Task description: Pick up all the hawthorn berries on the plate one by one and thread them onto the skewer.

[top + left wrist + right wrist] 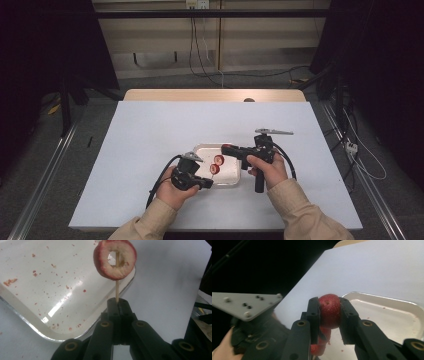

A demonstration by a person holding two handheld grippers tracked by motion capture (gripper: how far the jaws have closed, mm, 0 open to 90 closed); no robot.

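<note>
- While both of the person's hands work low over a metal tray [231,178] at the near middle of the white-covered counter [150,130], the left gripper [209,183] has its jaws pressed tight together on a thin wooden skewer [116,291].
- In the left gripper view the skewer rises straight out of the closed jaw tips, and a ring-shaped slice of red fruit [115,259], pale inside with a hole through its middle, is threaded on it above the tray's corner.
- The right gripper [225,148] holds its jaws a moderate way apart, clamped on either side of a whole red fruit [329,310]; the right gripper view shows the two black jaws touching its flanks, with more red fruit [320,345] just beneath, partly hidden by the jaws.
- From the high view, the two grippers' tips sit near each other above the tray, with the red pieces between them.
- I can read no brand, label or writing on the tray, grippers or counter.
- Counts: one tray, its floor speckled with small red crumbs [10,281]; one skewer; two grippers; one ring slice on the stick; one fruit in the right jaws. How many pieces lie below it I cannot tell.
</note>
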